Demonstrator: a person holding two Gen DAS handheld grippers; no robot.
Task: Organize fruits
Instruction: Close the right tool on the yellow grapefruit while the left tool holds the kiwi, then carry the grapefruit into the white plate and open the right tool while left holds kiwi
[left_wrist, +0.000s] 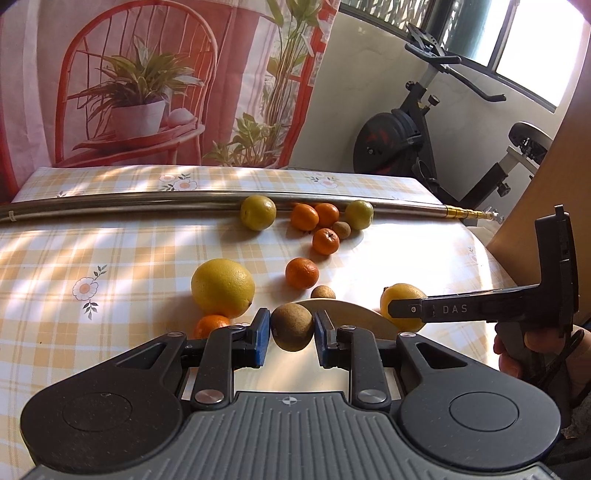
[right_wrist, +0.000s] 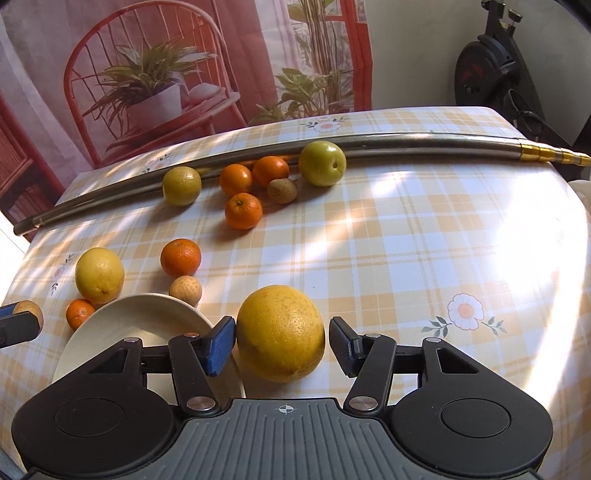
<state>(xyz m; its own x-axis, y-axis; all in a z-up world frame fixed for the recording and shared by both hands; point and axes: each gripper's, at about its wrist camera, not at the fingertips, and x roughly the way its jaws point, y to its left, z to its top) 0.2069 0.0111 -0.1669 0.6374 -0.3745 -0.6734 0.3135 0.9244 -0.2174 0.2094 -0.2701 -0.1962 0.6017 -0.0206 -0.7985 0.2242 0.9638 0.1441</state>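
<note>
Left wrist view: the left tool (left_wrist: 291, 332) has its blue pads on either side of a brown fruit (left_wrist: 291, 326), touching or very nearly so, so it appears to grip it just above the near rim of a cream plate (left_wrist: 354, 314). Beyond the plate lie a second small brown fruit (left_wrist: 323, 292), a tangerine (left_wrist: 301, 272) and a large yellow citrus (left_wrist: 222, 287), with another tangerine (left_wrist: 210, 325) just in front of that citrus. Farther back, a cluster of tangerines and two greenish-yellow fruits rests against a long metal pole (left_wrist: 147, 206) that crosses the counter (left_wrist: 74, 251). To the right, the right tool (left_wrist: 397, 308) – held by a hand (left_wrist: 532, 350) – reaches in sideways at a yellow fruit beside the plate.

In the right wrist view, the right tool (right_wrist: 282, 338) is spread wide around a big yellow grapefruit (right_wrist: 280, 332) that sits on the checked cloth just right of the plate (right_wrist: 140, 317). The left pad looks to be touching the peel; a narrow gap shows at the right pad, so the fruit is framed rather than clearly clamped. The brown fruit (right_wrist: 27, 309) and a fingertip of the left tool show at the left edge. An exercise bike (left_wrist: 443, 122) stands behind the counter.
</note>
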